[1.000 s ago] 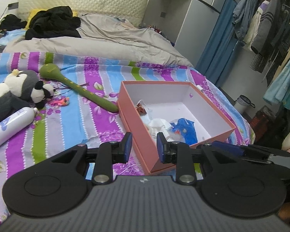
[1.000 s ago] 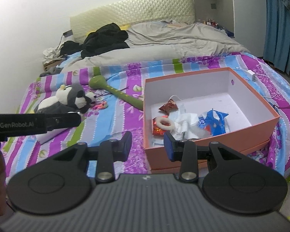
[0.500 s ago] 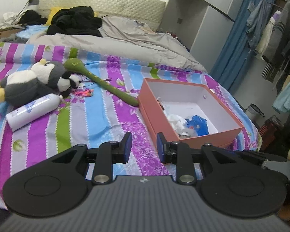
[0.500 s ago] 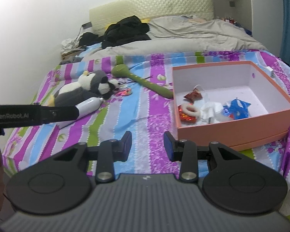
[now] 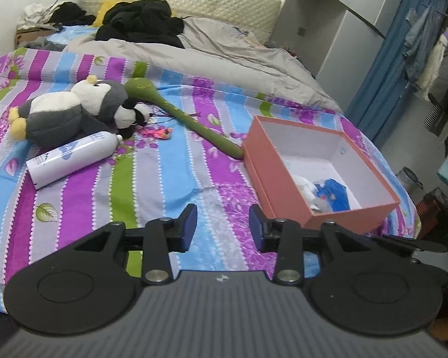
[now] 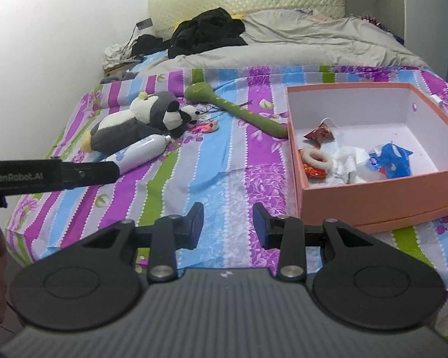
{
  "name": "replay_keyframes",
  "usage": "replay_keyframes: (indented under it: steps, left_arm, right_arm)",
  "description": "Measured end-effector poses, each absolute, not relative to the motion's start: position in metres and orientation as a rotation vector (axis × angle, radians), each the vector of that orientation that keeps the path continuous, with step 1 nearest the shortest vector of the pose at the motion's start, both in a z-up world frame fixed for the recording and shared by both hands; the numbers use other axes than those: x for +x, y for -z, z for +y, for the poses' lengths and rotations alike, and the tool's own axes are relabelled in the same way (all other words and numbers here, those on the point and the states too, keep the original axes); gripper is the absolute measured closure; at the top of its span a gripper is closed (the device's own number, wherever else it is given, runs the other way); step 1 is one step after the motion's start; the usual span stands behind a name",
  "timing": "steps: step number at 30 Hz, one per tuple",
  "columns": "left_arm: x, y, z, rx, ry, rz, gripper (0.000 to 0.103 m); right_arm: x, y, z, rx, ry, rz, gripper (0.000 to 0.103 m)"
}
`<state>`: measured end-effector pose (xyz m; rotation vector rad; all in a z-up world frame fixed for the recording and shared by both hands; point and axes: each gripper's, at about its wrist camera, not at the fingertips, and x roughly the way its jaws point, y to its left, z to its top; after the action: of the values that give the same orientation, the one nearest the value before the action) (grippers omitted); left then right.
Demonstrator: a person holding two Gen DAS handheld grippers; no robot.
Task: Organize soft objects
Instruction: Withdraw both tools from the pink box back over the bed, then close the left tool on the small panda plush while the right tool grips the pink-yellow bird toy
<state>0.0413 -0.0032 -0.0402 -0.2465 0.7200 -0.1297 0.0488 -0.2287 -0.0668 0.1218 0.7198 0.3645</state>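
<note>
A grey and white plush penguin [image 5: 71, 113] [image 6: 134, 122] lies on the striped bedspread with a small panda plush [image 5: 128, 115] [image 6: 176, 116] against it. A long green plush stick [image 5: 188, 119] [image 6: 239, 110] reaches from them to the salmon box [image 5: 271, 176] [image 6: 373, 200]. The box holds a white ring [image 6: 316, 158], a white cloth and blue and red bits. My left gripper [image 5: 223, 226] hovers over the bed's near edge, its jaws opening with nothing between them. My right gripper [image 6: 227, 223] is open and empty, left of the box.
A white spray bottle [image 5: 71, 158] [image 6: 140, 152] lies beside the penguin. A small pink item [image 5: 158, 132] sits by the panda. Grey duvet [image 5: 224, 56] and black clothes [image 5: 143, 21] cover the far bed. Hanging clothes [image 5: 433, 53] and a blue curtain stand at right.
Both grippers have pulled back toward the bed's near edge and swung left, so the plush toys and bottle show more fully. The left jaws have widened a little.
</note>
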Motion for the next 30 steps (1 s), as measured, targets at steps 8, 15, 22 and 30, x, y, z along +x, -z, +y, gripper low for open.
replay_keyframes:
  steps: [8, 15, 22, 30]
  left_arm:
    - [0.077, 0.056, 0.031, -0.282, 0.073, 0.725, 0.054]
    - [0.131, 0.080, 0.065, -0.303, 0.014, 0.750, 0.054]
    - [0.191, 0.111, 0.092, -0.284, -0.038, 0.769, 0.054]
    - [0.258, 0.151, 0.121, -0.253, -0.072, 0.772, 0.054]
  right_arm:
    - [0.085, 0.069, -0.205, 0.093, -0.390, 0.743, 0.064]
    - [0.128, 0.081, -0.180, 0.070, -0.421, 0.781, 0.064]
    - [0.185, 0.106, -0.156, 0.066, -0.447, 0.829, 0.064]
    - [0.256, 0.134, -0.125, 0.092, -0.475, 0.845, 0.064]
